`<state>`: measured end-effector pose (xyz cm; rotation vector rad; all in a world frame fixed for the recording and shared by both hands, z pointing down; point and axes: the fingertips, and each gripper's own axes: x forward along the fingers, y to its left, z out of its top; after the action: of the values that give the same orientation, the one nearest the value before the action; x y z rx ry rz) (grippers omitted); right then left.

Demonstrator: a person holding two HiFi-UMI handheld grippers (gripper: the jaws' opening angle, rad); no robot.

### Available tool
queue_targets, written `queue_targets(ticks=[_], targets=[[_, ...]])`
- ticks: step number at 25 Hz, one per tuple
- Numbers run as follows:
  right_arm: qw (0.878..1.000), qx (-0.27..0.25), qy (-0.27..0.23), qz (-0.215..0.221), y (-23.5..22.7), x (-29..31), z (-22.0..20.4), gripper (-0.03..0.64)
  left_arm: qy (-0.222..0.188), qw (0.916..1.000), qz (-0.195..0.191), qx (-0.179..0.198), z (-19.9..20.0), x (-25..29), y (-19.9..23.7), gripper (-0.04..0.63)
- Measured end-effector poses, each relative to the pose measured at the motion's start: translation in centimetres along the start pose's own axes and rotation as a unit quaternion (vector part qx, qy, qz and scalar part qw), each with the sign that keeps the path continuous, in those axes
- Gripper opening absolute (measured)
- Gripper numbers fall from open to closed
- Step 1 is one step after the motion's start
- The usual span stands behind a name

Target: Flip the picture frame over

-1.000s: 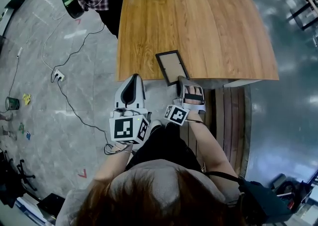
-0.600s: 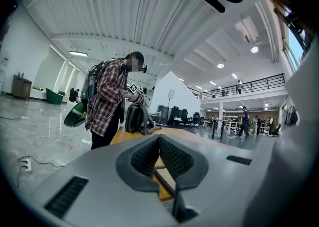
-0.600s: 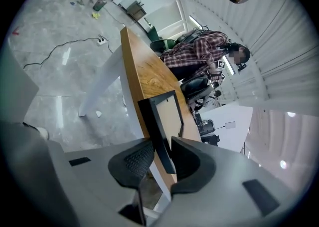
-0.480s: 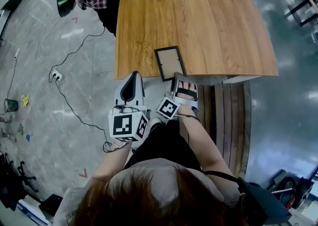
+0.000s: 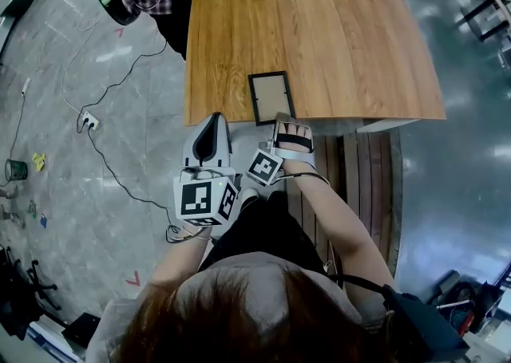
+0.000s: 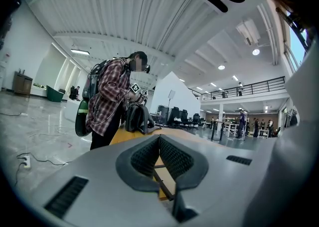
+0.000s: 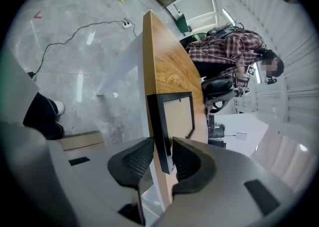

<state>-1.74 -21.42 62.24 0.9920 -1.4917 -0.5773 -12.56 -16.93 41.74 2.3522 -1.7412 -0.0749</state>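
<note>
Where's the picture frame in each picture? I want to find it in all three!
Head view: the picture frame lies flat in the middle, by the near edge of the wooden table.
Left gripper view: low centre, only a dark-edged sliver, probably it.
Right gripper view: picture frame in the centre, running downward.
Shared landmark: the wooden table.

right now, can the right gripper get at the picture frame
Probably yes: the right gripper has just been opening its jaws, and they straddle the near edge of the picture frame at the table edge, with nothing blocking.
</note>
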Motion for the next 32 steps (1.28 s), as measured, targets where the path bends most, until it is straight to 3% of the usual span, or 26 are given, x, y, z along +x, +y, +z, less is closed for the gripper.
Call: queue_targets(ticks=[6,11,21,26,28,30,31,32], targets=[[1.0,-0.011,0.004,0.002,-0.1,-0.8,-1.5,0.122,0.001,0.9999,0.013,-0.002,-0.2,-0.2,0.9,0.008],[1.0,0.015,0.003,0.007,-1.5,-1.5,-2.3,0.226,0.0,1.0,0.008,-0.002,-0.1,-0.1,0.7,0.008],[1.0,0.012,-0.023,0.004,-0.8,-3.9,-3.6,0.23,-0.002,0.9997,0.021,0.015,0.2,0.1,0.4,0.008],[0.996,0.081,-0.033,-0.025,-4.2,-6.8,-5.1,0.229,-0.01,0.9995,0.023,0.02,1.3,0.2,-0.2,0.008],[0.988,0.131,-0.065,-0.05,-8.0,-9.0,-4.4,0.229,-0.018,0.9994,0.023,0.018,2.0,0.3,-0.4,0.008],[0.969,0.205,-0.121,-0.071,-12.9,-11.6,-3.0,0.229,-0.03,0.9992,0.021,0.018,3.0,0.5,-0.8,0.008],[0.95,0.255,-0.162,-0.075,-15.4,-13.1,-2.2,0.229,-0.038,0.9989,0.019,0.017,3.6,0.6,-1.2,0.008],[0.924,0.31,-0.212,-0.075,-18.0,-14.8,-1.3,0.227,-0.048,0.9986,0.017,0.016,4.3,0.7,-1.5,0.008]])
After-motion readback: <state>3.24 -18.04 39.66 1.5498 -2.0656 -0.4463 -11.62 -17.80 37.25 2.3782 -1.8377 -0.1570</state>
